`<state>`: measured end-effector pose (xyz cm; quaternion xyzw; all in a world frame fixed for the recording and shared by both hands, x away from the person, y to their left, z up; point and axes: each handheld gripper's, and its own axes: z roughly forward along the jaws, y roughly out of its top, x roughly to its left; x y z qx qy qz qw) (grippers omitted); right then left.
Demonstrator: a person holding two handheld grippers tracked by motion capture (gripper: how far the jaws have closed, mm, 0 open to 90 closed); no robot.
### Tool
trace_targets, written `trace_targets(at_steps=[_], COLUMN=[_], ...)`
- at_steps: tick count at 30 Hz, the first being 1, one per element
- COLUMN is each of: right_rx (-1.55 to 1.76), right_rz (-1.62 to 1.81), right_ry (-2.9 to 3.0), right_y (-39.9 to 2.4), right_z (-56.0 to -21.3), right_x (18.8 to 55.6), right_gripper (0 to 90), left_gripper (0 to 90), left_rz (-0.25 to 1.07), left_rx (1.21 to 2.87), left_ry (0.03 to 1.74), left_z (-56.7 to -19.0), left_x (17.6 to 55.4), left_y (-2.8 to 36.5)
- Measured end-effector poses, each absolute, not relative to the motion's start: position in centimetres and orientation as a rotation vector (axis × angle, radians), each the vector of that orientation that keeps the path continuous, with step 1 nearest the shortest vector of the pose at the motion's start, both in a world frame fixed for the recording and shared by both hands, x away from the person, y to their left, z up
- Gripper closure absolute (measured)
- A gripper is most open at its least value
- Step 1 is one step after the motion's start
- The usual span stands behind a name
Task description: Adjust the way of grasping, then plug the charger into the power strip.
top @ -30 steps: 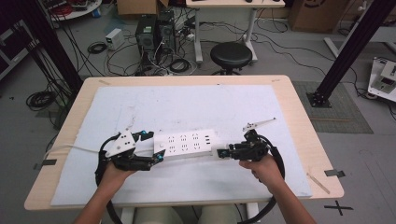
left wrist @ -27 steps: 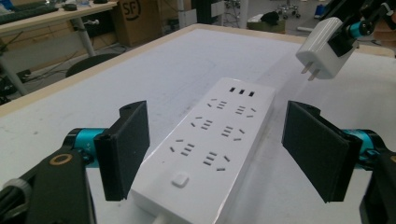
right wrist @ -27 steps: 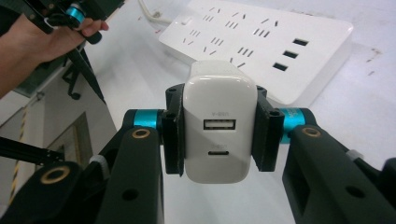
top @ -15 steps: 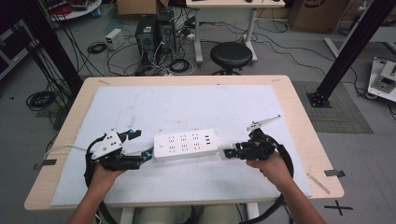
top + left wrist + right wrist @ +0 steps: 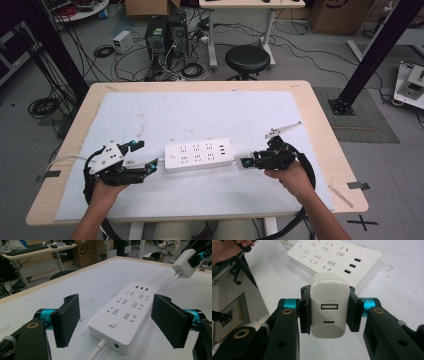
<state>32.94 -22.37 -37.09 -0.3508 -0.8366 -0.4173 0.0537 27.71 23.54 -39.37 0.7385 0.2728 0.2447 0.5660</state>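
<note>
Where cables sprawl over a grey floor behind the table (image 5: pixel 320 130), also a round black stool (image 5: pixel 246 58), computer towers (image 5: pixel 165 35) and more desks. Wooden tabletop, mostly covered by a white sheet (image 5: pixel 210 112), scuffed and marked in places. No boxes, trays or bins on the sheet, so nothing held inside anything.

Lying flat near the front middle of the sheet: white power strip (image 5: pixel 199 155), long axis running left to right across the table, sockets facing up. Round button and cord end toward the left gripper (image 5: pixel 148 168); three small USB slots toward the right gripper (image 5: pixel 245 162). Cord (image 5: pixel 96 351) leaving the near end in the left gripper view.

Left gripper just beside the strip's cord end, jaws spread wide, nothing between the pads, strip end lying ahead of them, untouched.

Right gripper just off the strip's other end, jaws clamped on the sides of a small white charger (image 5: pixel 329 307). Charger raised off the sheet, ports facing back at the right gripper view's camera, two prongs (image 5: pixel 178 275) pointing down and toward the strip. Charger close to the strip, not touching it.
</note>
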Motion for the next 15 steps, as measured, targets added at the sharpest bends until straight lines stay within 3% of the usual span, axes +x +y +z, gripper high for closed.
trace_targets(at_steps=[15], right_rx=[-1.025], right_rz=[-1.136], right_ry=[-2.704], right_y=[-23.8], right_z=[-35.6], right_x=[33.3], right_gripper=[63.5], left_gripper=[23.5], left_rz=[0.579], left_rx=[1.741], left_ry=[0.661], left_z=[-39.3], left_x=[27.7], left_y=[24.3])
